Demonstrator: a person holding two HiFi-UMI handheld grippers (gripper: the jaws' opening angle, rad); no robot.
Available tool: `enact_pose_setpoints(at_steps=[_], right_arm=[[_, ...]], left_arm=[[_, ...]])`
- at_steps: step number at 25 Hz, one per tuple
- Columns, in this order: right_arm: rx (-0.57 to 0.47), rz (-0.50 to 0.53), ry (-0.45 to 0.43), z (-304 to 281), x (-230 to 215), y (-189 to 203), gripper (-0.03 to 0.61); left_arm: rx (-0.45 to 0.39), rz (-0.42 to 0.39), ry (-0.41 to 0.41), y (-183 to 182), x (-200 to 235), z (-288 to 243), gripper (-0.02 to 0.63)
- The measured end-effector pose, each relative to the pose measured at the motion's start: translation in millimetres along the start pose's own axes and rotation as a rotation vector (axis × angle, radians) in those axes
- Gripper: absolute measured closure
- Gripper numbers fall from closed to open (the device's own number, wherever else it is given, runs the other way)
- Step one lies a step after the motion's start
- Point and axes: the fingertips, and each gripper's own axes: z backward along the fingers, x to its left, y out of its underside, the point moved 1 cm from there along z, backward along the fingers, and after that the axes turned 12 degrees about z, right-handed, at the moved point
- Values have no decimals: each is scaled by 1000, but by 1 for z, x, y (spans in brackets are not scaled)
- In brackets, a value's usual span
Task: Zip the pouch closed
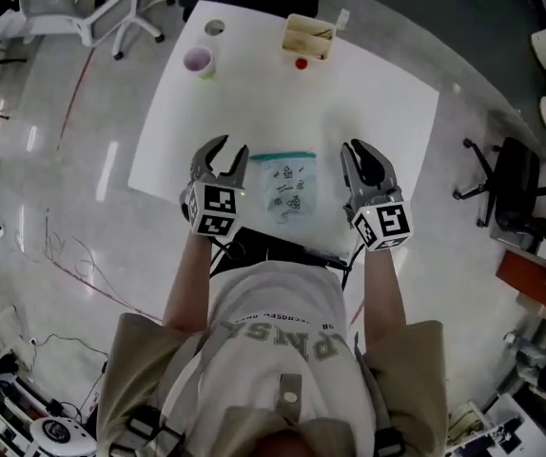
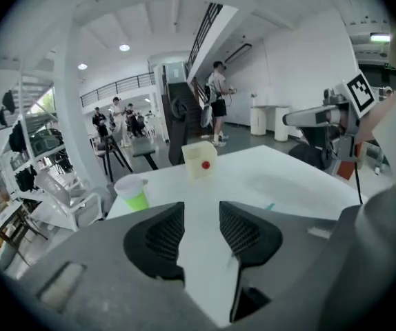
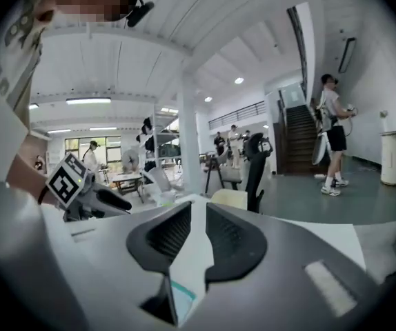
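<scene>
A clear pouch (image 1: 288,185) with a teal zip strip along its far edge lies flat on the white table (image 1: 387,112), near the front edge. My left gripper (image 1: 225,160) hovers just left of it, jaws open and empty. My right gripper (image 1: 360,163) hovers just right of it, its jaws a narrow gap apart with nothing between them. In the left gripper view the gripper (image 2: 201,229) looks across the bare table. In the right gripper view the gripper (image 3: 198,229) points nearly level, and a teal corner of the pouch (image 3: 181,298) shows low between the jaws.
At the table's far side stand a white cup with green contents (image 1: 200,62) and a cream box (image 1: 308,37) with a small red ball (image 1: 301,63) beside it. Office chairs (image 1: 506,184) stand round the table. People stand in the hall behind.
</scene>
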Motion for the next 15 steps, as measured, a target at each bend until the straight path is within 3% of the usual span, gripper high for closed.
enact_pose_setpoints(at_steps=[4, 8, 15], right_arm=[[-113, -29, 164, 28, 1, -40, 508], [-182, -3, 293, 51, 4, -71, 508], [-186, 93, 376, 70, 6, -96, 509]], left_arm=[[-156, 18, -85, -43, 7, 32, 445], [-314, 53, -64, -78, -3, 56, 445], [-479, 60, -16, -115, -18, 85, 459]])
